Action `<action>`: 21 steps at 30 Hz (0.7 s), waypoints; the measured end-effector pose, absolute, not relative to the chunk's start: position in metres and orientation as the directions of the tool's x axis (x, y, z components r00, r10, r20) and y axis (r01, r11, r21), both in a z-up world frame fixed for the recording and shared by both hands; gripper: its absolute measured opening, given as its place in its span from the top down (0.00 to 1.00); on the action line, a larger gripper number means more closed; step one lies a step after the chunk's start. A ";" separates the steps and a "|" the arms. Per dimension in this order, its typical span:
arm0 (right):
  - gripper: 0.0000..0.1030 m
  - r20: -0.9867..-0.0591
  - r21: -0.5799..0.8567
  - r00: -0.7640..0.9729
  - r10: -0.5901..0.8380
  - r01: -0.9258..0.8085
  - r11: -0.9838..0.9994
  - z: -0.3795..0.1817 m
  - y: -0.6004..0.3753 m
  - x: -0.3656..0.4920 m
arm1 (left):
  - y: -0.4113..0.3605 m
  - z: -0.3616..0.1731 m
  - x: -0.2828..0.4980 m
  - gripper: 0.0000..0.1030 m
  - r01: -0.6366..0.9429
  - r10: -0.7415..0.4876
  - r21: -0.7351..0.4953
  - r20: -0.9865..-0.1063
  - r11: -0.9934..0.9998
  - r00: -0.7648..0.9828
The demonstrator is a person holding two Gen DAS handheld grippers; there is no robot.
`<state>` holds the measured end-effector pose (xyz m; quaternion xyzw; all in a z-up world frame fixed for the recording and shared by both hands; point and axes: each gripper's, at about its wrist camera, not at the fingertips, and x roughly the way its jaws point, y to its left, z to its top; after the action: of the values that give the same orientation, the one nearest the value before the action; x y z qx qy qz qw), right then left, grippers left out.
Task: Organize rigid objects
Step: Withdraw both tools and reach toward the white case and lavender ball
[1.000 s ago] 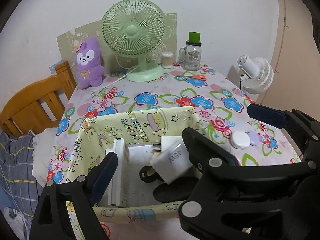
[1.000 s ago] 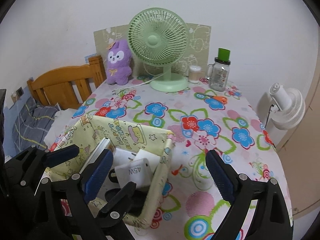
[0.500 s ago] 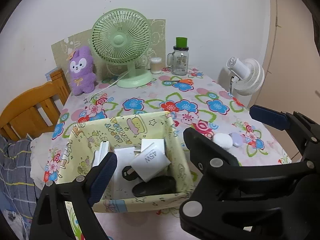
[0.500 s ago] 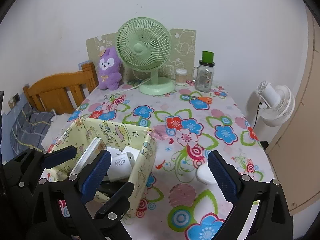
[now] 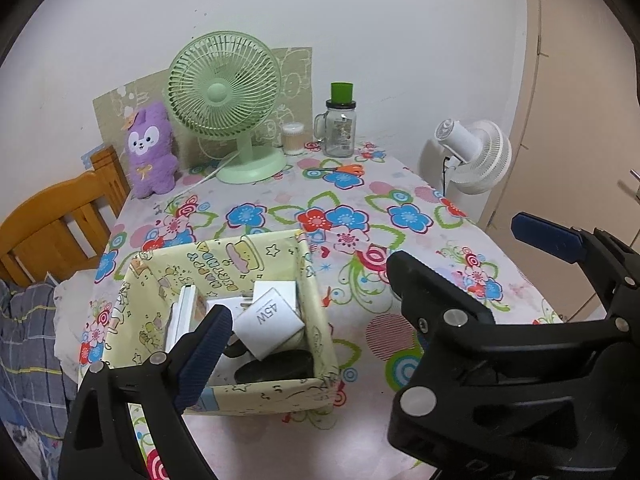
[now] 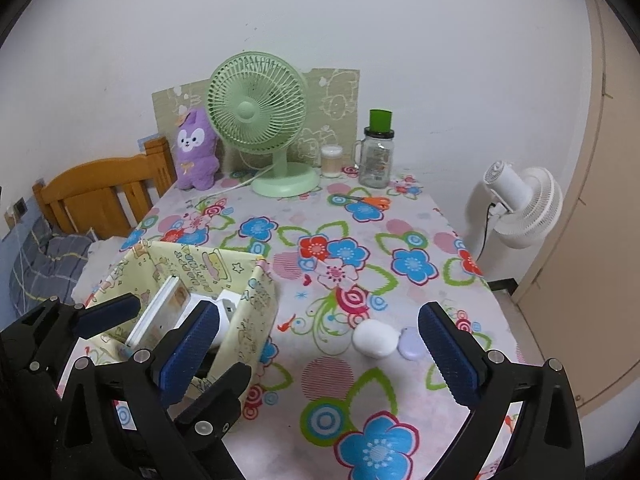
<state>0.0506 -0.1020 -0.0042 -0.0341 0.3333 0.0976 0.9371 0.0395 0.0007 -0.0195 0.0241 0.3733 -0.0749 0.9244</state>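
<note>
A yellow patterned fabric box (image 5: pixel 256 256) (image 6: pixel 256 312) stands on the floral tablecloth at the near left. It holds a white 45W charger (image 5: pixel 269 322), a flat white box on edge (image 5: pixel 182 312) (image 6: pixel 158 312) and a dark object (image 5: pixel 276 368). A white round case (image 6: pixel 376 338) and a small lilac case (image 6: pixel 412 344) lie on the cloth to the right of the box. My left gripper (image 5: pixel 372 320) is open and empty above the box's near side. My right gripper (image 6: pixel 320 354) is open and empty, with the two cases between its fingers and a little farther off.
A green desk fan (image 6: pixel 260 120), purple plush (image 6: pixel 196 152), small jar (image 6: pixel 331 160), glass mug with green lid (image 6: pixel 376 156) and orange scissors (image 6: pixel 372 201) stand at the back. A white floor fan (image 6: pixel 520 208) is beyond the right edge, a wooden headboard (image 6: pixel 100 192) left.
Both grippers have pulled back and up from the box. The two small cases came into the right wrist view and went behind the right gripper in the left wrist view.
</note>
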 end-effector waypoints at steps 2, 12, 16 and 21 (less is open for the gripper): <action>0.01 -0.629 -0.004 0.762 0.151 -0.197 0.980 -0.004 -0.105 0.048 | -0.002 -0.019 0.039 0.07 0.163 -0.126 -0.012 -0.694 0.987 0.709; 0.01 -0.625 -0.011 0.771 0.119 -0.161 0.987 -0.003 -0.122 0.045 | -0.016 -0.020 0.039 0.02 0.185 -0.148 -0.021 -0.688 0.983 0.711; 0.01 -0.629 -0.021 0.770 0.106 -0.153 0.988 -0.005 -0.128 0.045 | -0.023 -0.024 0.041 0.01 0.196 -0.162 -0.030 -0.690 0.980 0.706; 0.01 -0.633 -0.019 0.768 0.099 -0.142 0.990 -0.009 -0.138 0.047 | -0.033 -0.027 0.045 0.01 0.217 -0.184 -0.041 -0.690 0.975 0.700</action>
<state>0.0471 -0.1380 -0.0091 -0.0328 0.3345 0.0641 0.9396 0.0454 -0.0329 -0.0274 0.0218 0.3717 -0.1089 0.9217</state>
